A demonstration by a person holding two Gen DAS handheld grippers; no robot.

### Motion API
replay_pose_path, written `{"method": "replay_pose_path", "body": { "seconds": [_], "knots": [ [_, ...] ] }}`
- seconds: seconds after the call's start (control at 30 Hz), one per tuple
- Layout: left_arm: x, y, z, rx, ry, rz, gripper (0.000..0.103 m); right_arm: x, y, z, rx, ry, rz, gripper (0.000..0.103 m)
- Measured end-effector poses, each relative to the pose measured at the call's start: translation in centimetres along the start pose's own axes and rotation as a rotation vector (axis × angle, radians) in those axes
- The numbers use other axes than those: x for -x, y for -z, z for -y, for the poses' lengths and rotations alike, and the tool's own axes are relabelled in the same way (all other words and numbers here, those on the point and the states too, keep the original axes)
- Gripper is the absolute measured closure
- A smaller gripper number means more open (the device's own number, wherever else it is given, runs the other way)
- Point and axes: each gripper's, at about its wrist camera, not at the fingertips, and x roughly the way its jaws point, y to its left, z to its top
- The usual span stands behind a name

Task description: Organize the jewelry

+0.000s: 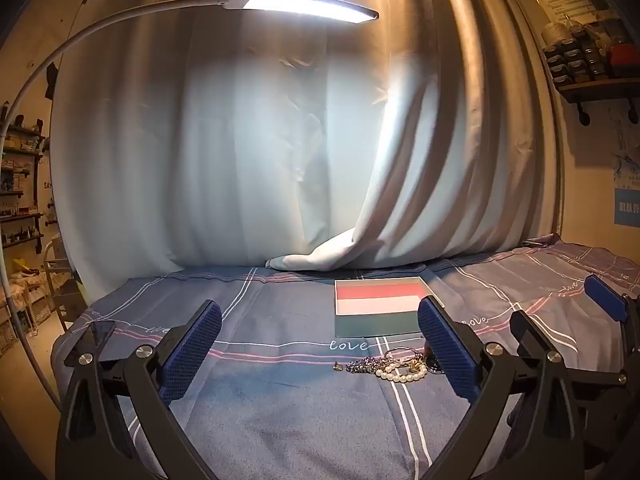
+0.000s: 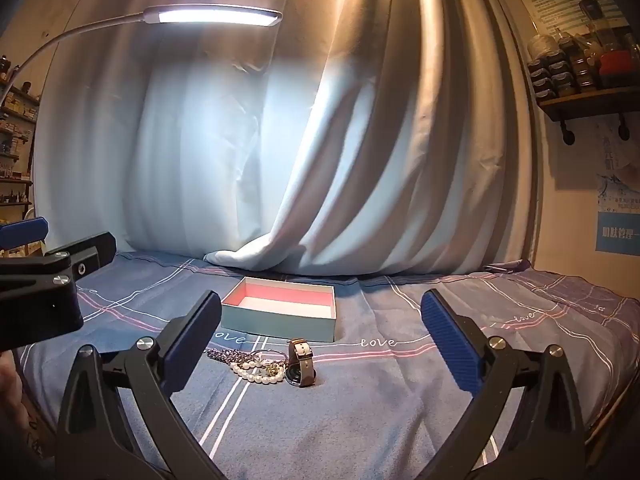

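A pale teal box (image 1: 380,306) (image 2: 280,312) with a pink and white inside lies open on the blue bedspread. In front of it lies a small heap of jewelry: a pearl bracelet (image 1: 402,374) (image 2: 256,374), a dark beaded chain (image 1: 362,366) (image 2: 228,356), a thin ring bangle (image 2: 268,354) and a wristwatch (image 2: 301,364) standing on edge. My left gripper (image 1: 320,354) is open and empty, above the bed just left of the heap. My right gripper (image 2: 322,350) is open and empty, with the heap between its fingers but farther off. The right gripper also shows in the left wrist view (image 1: 568,320).
A lit desk lamp (image 1: 300,4) (image 2: 216,16) arches over the bed. A pale curtain (image 1: 280,160) hangs behind, its hem resting on the bedspread (image 1: 280,400) behind the box. A dark phone (image 1: 98,334) lies at the bed's left edge. Shelves (image 2: 592,100) are on the right wall.
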Motion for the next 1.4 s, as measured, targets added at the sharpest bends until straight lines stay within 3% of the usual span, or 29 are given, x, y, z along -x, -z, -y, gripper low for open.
{"method": "replay_pose_path", "body": {
  "seconds": [1.4],
  "knots": [
    [-0.3, 0.9, -0.4, 0.016, -0.008, -0.039, 0.006, 0.1, 0.0, 0.0, -0.011, -0.005, 0.007, 0.005]
  ]
}}
